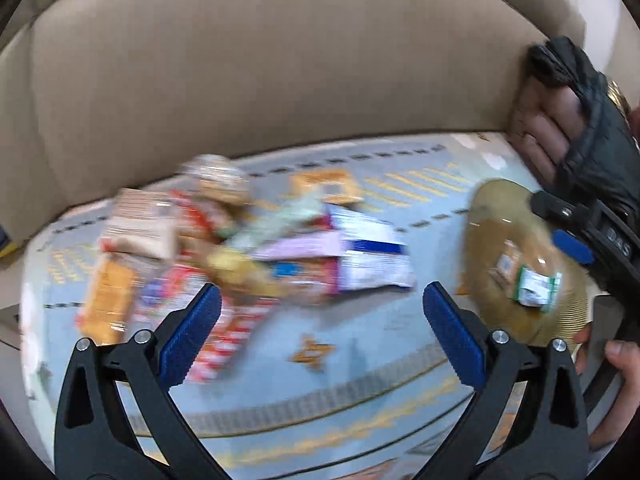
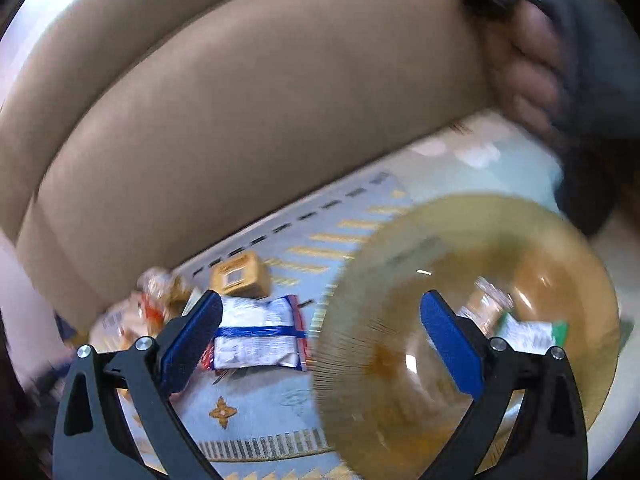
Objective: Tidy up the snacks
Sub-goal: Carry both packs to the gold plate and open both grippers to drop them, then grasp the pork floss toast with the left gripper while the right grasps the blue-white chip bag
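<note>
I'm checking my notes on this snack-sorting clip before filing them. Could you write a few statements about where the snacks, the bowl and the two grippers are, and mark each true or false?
1. Both grippers are open and empty. True: the left gripper and the right gripper show spread jaws with nothing between them.
2. The amber glass bowl is empty. False: a green-and-white packet lies in it, with another packet beside it.
3. Most snacks lie in a pile on the patterned cloth, beside the bowl. True.
4. The blue-and-white packet is inside the bowl. False: it lies on the cloth, outside the rim.
5. The small tan box is stacked on the bowl. False: it sits on the cloth near the sofa.
</note>
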Tool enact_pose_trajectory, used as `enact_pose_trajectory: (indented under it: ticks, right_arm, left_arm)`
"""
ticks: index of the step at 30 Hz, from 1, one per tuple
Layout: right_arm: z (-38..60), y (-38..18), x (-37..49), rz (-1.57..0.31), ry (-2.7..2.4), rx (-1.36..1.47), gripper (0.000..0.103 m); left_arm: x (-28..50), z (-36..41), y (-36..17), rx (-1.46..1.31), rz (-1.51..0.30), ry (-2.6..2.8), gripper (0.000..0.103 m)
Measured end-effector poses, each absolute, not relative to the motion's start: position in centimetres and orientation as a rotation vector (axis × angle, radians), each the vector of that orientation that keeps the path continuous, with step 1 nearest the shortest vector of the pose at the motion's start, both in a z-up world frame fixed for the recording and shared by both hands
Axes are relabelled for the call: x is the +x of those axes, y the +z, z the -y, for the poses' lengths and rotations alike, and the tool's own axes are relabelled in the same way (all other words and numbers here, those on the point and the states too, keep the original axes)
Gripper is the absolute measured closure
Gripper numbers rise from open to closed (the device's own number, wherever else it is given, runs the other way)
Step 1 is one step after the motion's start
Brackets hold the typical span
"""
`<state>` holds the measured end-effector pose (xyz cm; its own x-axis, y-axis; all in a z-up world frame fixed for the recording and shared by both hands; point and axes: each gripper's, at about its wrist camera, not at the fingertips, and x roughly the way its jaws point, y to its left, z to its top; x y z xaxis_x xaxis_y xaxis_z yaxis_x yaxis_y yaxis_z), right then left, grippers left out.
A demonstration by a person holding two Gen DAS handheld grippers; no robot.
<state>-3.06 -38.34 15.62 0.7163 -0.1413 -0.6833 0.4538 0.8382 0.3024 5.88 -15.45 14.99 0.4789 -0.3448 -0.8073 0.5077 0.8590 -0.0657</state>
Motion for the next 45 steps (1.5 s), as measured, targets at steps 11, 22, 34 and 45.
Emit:
enact_pose_trajectory:
  ticks: [11,22,34,45]
  right_arm:
    - [30.9,12.8,3.4,-0.835,-0.036,0.403,0.005]
    - [30.5,8.1,3.4,-0.838,-0.094,0.825,0.005]
    - [34.9,0.9,3.6,-0.72,-0.271,1.369,0.005]
    - [34.7,0.6,5.7,-0.595,-0.464,1.38,0.005]
  left_arm:
    - [12.5,2.3,17.4,0.205,-0.903,-0.375,0.003]
    - [15.7,-5.0,10.0,0.042,-1.008,-0.31,0.003]
    - [16.9,-4.6,5.1,0.014,-1.192,-0.339,0.003]
    - [16.6,-2.4,2.0,0.224,-1.189,-0.324,0.003]
